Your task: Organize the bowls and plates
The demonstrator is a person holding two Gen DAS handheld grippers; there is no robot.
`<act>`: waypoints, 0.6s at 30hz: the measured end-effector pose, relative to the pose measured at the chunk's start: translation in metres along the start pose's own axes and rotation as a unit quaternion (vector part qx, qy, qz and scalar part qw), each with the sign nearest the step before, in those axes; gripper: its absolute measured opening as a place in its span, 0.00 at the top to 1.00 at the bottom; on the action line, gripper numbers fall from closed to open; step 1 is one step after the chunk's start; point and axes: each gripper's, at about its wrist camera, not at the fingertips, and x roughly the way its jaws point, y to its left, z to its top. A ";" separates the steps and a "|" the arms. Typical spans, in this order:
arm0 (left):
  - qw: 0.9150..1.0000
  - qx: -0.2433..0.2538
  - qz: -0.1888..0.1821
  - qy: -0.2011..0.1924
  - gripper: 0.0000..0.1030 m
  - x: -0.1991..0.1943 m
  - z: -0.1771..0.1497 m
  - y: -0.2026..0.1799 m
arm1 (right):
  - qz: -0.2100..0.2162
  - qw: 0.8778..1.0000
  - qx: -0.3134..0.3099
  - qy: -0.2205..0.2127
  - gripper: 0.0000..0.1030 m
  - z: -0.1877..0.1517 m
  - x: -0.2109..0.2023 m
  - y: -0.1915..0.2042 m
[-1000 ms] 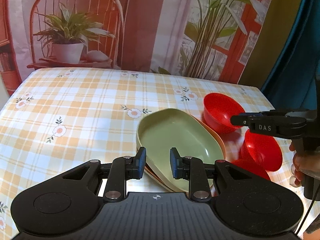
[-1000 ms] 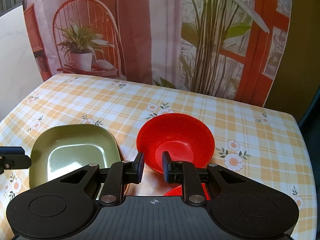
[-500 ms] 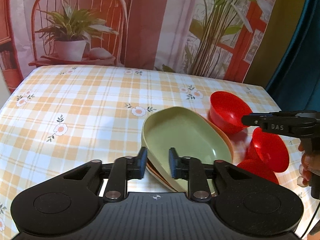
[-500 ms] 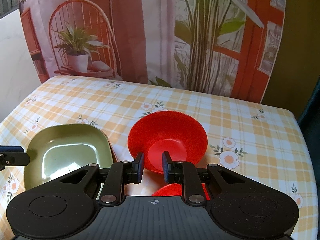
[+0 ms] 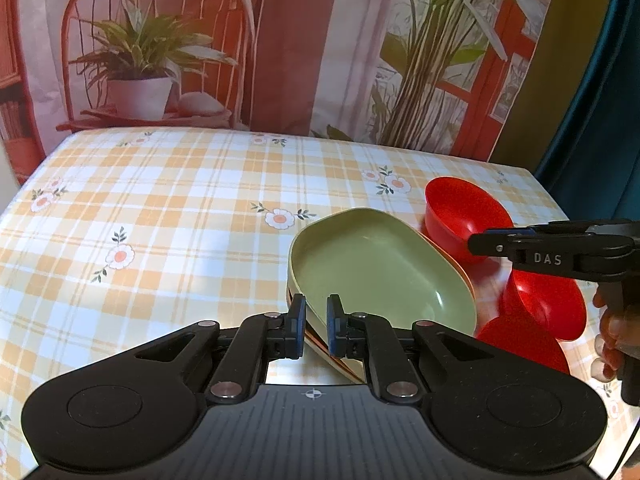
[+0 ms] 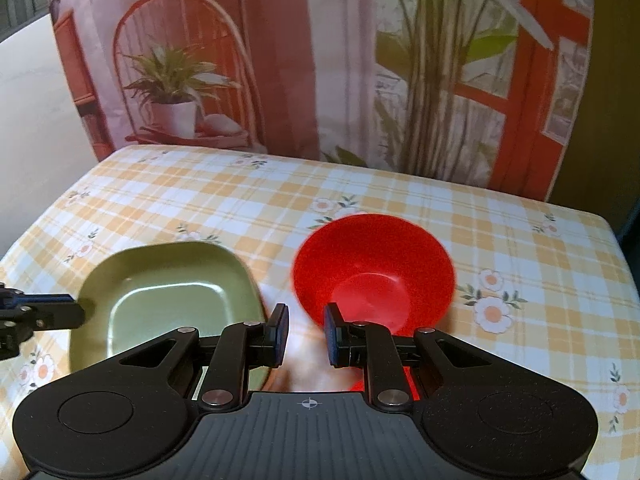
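Note:
A green plate (image 5: 380,264) tops a stack of plates with orange rims beneath it, tilted up at its near edge. My left gripper (image 5: 316,330) is shut on the near rim of the stack. Three red bowls lie to the right: a far one (image 5: 460,216), a tilted one (image 5: 548,312) and a near one (image 5: 520,344). In the right wrist view the green plate (image 6: 168,296) is at the left and the far red bowl (image 6: 372,276) is just ahead of my open right gripper (image 6: 306,334), whose right pad is at the bowl's near rim. The right gripper also shows in the left wrist view (image 5: 552,252).
The table wears a yellow checked cloth with flowers (image 5: 160,208). A printed backdrop of plants and a chair (image 5: 280,40) hangs behind the far edge. The table's right edge (image 6: 616,264) is close to the bowls.
My left gripper has closed on the plate stack's near rim. My right gripper has opened wider and the far red bowl now sits closer ahead of it.

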 end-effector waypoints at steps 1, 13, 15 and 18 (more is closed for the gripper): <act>1.000 -0.003 -0.003 0.003 0.88 0.000 -0.001 0.001 | 0.003 1.000 -0.003 0.001 0.83 0.000 0.001 0.003; 1.000 0.002 -0.002 0.006 0.87 0.005 -0.007 -0.003 | -0.003 1.000 -0.012 0.008 0.83 0.001 0.006 0.008; 1.000 0.002 -0.002 0.008 0.87 0.006 -0.008 -0.003 | -0.005 1.000 -0.009 0.005 0.83 0.001 0.004 0.005; 1.000 0.003 -0.003 0.015 0.86 0.009 -0.010 -0.003 | -0.009 1.000 -0.003 0.002 0.83 0.001 0.001 -0.002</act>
